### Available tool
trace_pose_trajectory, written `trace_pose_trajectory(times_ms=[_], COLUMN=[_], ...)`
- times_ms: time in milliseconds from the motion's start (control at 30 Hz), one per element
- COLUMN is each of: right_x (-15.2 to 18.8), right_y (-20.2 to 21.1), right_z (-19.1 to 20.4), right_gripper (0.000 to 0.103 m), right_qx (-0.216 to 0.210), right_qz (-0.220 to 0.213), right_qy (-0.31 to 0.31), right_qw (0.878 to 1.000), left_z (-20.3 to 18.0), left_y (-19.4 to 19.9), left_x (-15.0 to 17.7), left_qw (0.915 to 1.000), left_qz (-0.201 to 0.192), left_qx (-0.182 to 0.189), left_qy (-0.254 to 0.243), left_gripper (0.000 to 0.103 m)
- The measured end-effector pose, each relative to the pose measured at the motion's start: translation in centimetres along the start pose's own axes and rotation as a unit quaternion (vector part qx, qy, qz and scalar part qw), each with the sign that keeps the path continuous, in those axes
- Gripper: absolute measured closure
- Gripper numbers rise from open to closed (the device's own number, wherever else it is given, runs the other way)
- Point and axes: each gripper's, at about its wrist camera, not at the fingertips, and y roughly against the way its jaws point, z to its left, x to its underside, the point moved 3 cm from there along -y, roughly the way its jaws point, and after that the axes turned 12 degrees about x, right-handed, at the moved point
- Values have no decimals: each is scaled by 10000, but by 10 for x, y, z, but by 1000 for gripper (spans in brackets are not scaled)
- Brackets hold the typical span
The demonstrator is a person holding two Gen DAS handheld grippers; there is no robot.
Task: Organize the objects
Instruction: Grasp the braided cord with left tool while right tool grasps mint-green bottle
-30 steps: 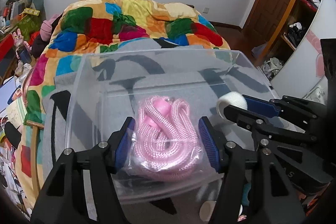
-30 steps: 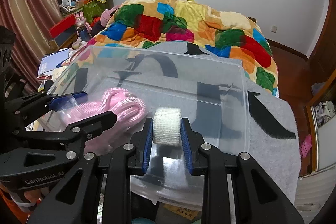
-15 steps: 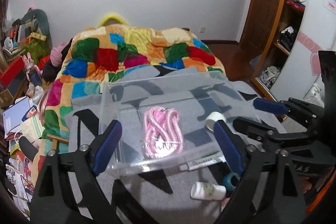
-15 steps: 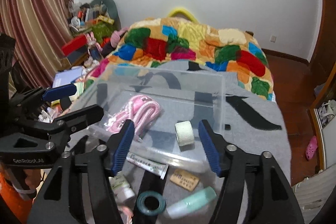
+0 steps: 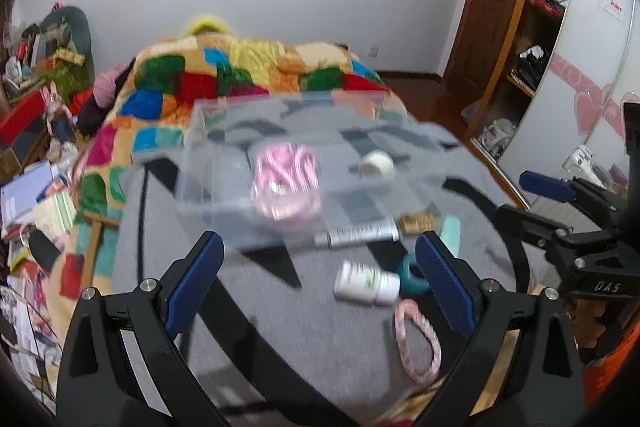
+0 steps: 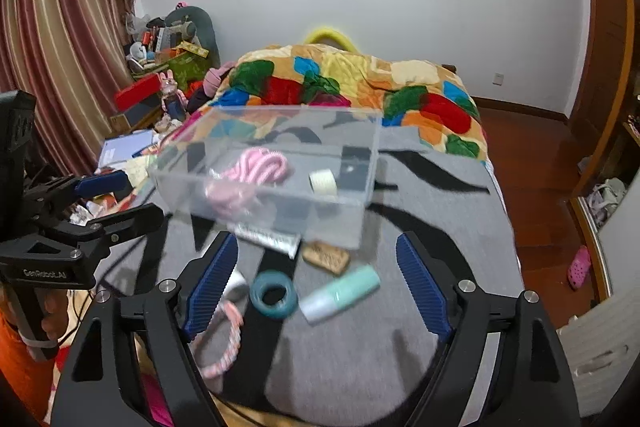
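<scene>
A clear plastic box [image 5: 224, 211] [image 6: 362, 205] sits on the grey blanket. Inside lie a bagged pink rope [image 5: 286, 173] [image 6: 260, 169] and a white tape roll [image 5: 376, 165] [image 6: 322, 181]. In front of the box lie a silver tube [image 5: 358, 235] [image 6: 266, 239], a brown tag [image 5: 418, 221] [image 6: 325, 257], a mint tube [image 5: 450, 233] [image 6: 340, 293], a teal ring [image 5: 412, 277] [image 6: 274, 294], a white bottle [image 5: 366, 283] and a pink-white rope loop [image 5: 416, 347] [image 6: 218, 343]. My left gripper [image 5: 316, 287] [image 6: 104, 201] and right gripper [image 6: 316, 287] [image 5: 532, 201] are open and empty, pulled back above these items.
A bed with a colourful patchwork quilt [image 5: 248, 79] [image 6: 352, 83] lies behind the box. Cluttered shelves and books [image 5: 32, 187] stand at the left. A wardrobe and door [image 5: 532, 27] stand at the right, with wooden floor [image 6: 532, 167] beside the bed.
Both grippers opened, leaving the pink rope and the tape roll in the box, then drew back and up. The loose items before the box came into view.
</scene>
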Motion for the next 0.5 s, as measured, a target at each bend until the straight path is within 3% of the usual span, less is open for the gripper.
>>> trace_pose_trajectory(times_ms=[200, 400, 500], right_x=[34, 57, 55], right_y=[-16, -47, -54], right_z=[-12, -21, -22], right_gripper=[19, 19, 20], right_qx=[-78, -26, 135], right_qz=[329, 790, 751], right_qy=[-165, -359, -431], right_qw=[9993, 9962, 9962], left_z=[0, -12, -24], left_y=[-23, -35, -40], left_x=[38, 65, 72], left_qw=[9986, 9965, 9958], left_qz=[494, 707, 803], left_qx=[121, 401, 447], left_qy=[170, 190, 1], left_gripper=[5, 6, 26])
